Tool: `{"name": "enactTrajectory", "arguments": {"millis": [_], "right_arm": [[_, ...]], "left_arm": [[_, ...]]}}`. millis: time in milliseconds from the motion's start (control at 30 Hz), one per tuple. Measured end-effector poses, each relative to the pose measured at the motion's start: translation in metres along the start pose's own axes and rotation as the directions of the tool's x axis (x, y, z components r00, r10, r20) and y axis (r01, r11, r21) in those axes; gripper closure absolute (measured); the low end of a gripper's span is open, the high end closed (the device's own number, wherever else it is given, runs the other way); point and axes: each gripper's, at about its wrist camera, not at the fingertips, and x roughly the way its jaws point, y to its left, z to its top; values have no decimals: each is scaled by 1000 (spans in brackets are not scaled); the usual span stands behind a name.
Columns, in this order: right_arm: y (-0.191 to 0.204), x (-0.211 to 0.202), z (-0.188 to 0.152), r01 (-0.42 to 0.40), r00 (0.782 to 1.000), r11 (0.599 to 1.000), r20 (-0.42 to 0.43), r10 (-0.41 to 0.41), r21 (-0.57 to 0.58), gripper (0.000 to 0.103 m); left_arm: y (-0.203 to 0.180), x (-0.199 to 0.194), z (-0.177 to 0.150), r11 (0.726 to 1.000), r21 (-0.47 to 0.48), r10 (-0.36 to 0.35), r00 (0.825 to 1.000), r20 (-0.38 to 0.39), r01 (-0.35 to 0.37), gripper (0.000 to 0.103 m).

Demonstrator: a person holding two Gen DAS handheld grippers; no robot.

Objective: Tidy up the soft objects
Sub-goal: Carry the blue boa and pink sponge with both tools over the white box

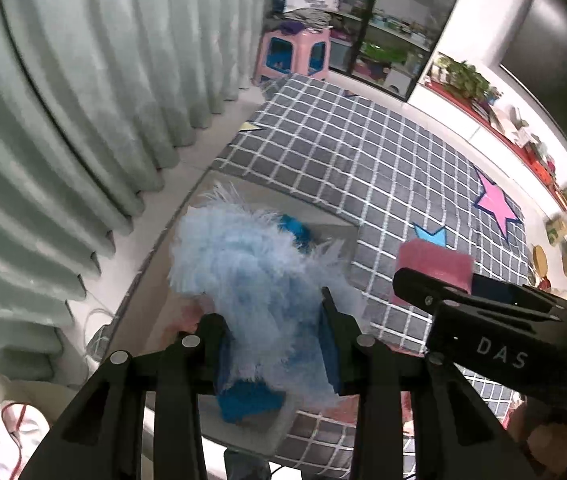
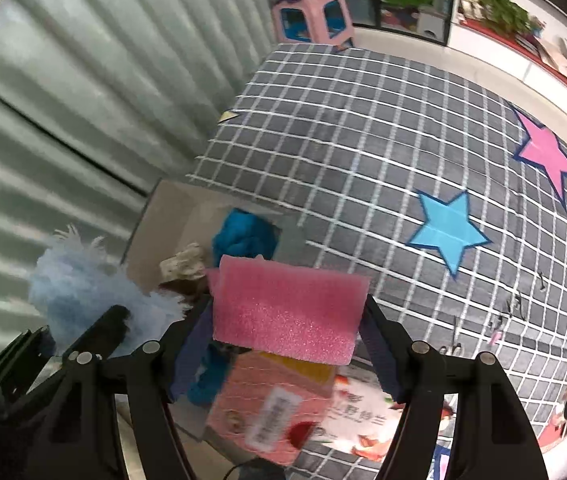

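Grey checked rug (image 2: 363,140) with pink and blue stars spreads between pale pleated curtains (image 1: 63,120) and a pink stool (image 1: 291,54), while above a cardboard box (image 2: 171,208) the left gripper (image 1: 271,336) clamps a fluffy blue toy (image 1: 243,260) and the right gripper (image 2: 287,332) clamps a pink sponge (image 2: 287,308).

**Room and Background Layout**

Pale green pleated curtains (image 1: 83,128) hang along the left side, reaching a light tiled floor (image 1: 375,88). A dark grey rug with a white grid pattern (image 2: 363,140) covers most of the floor (it carries a pink star (image 2: 545,152) and a light blue star (image 2: 449,230)). At the far end stands a pink plastic stool with blue openings (image 1: 293,54), beside a dark-framed glass shelving unit (image 1: 395,20). A white wall (image 1: 483,16) runs along the right, above a long red-edged shelf with green plants (image 1: 467,80).
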Motion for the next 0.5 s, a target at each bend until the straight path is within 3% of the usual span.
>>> {"name": "enactTrajectory", "arguments": {"millis": [500], "right_arm": [[77, 21, -10, -11, 999, 991, -51, 4, -136, 31]], "left_arm": [[78, 8, -35, 992, -93, 74, 996, -57, -79, 63]]}}
